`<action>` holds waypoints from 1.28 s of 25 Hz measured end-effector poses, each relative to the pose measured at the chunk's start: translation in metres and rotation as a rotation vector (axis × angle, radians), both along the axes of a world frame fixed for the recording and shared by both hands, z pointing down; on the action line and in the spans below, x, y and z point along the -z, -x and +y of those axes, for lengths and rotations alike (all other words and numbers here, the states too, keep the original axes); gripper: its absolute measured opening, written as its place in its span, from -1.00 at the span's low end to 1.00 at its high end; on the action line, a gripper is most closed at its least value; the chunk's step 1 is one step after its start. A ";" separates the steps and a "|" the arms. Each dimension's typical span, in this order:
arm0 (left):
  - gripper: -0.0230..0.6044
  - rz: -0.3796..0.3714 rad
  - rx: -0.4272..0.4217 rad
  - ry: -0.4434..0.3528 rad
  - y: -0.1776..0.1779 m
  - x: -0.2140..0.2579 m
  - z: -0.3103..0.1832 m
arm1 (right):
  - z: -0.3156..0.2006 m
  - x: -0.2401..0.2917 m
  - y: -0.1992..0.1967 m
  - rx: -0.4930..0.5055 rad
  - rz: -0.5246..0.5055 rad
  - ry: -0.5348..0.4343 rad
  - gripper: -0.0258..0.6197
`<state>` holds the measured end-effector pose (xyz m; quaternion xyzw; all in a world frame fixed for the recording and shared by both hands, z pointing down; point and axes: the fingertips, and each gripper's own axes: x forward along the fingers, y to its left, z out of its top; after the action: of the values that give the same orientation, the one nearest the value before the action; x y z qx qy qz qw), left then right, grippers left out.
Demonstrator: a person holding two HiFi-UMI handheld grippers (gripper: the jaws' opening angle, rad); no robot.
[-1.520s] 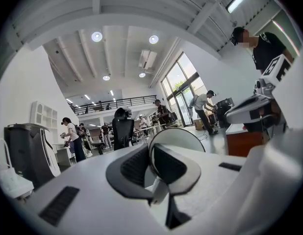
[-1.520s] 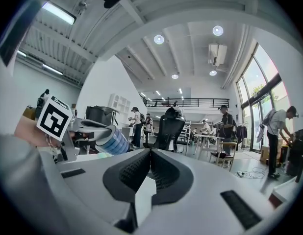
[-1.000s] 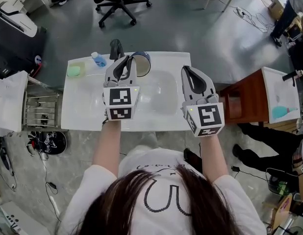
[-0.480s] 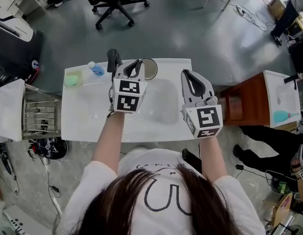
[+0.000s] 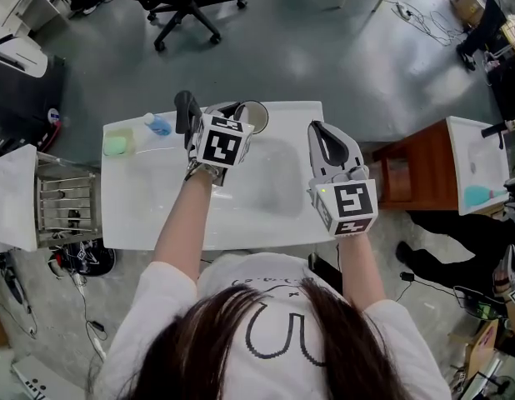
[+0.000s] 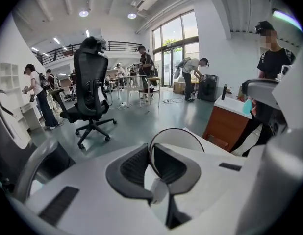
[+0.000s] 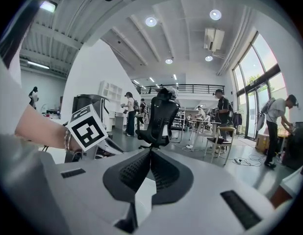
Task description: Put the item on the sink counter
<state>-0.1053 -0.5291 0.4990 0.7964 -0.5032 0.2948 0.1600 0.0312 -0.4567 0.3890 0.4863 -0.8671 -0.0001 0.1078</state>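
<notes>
Placing step: my left gripper [image 6: 150,161] is clenched on the cup [image 5: 257,117] rim, over the sink counter [image 5: 141,211] back edge. Right gripper [image 5: 322,136] clenched, empty. Next, probably: lower the cup, let go.

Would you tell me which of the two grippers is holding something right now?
The left gripper: its jaws pinch the round cup's rim. The right gripper's jaws are shut on nothing.

A round cup [image 5: 256,117] (white inside, dark rim) at the white sink counter's [image 5: 141,215] back edge, its rim clamped by the left gripper [image 6: 150,153].
</notes>
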 end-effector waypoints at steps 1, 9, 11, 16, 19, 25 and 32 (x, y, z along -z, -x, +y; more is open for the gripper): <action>-0.78 0.001 -0.016 0.016 -0.003 -0.002 -0.002 | -0.001 -0.001 -0.001 -0.002 0.000 0.003 -0.83; -0.78 -0.062 -0.143 0.136 -0.028 -0.023 -0.019 | -0.009 -0.008 -0.004 -0.011 0.002 0.019 -0.83; -0.79 -0.069 -0.155 0.158 -0.033 -0.028 -0.023 | -0.010 -0.010 -0.006 -0.014 0.003 0.025 -0.83; -0.79 -0.080 -0.192 0.180 -0.046 -0.037 -0.032 | -0.013 -0.016 -0.011 -0.022 0.006 0.038 -0.83; -0.79 -0.087 -0.200 0.200 -0.050 -0.043 -0.034 | -0.015 -0.018 -0.014 -0.029 0.005 0.046 -0.83; -0.79 -0.080 -0.224 0.171 -0.058 -0.038 -0.051 | -0.016 -0.023 -0.015 -0.033 0.001 0.055 -0.83; -0.78 -0.084 -0.221 0.258 -0.054 -0.054 -0.045 | -0.013 -0.028 -0.010 -0.023 0.005 0.070 -0.83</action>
<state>-0.0514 -0.5738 0.5529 0.8067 -0.3770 0.4055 0.2064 0.0413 -0.4698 0.4175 0.4922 -0.8606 0.0302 0.1269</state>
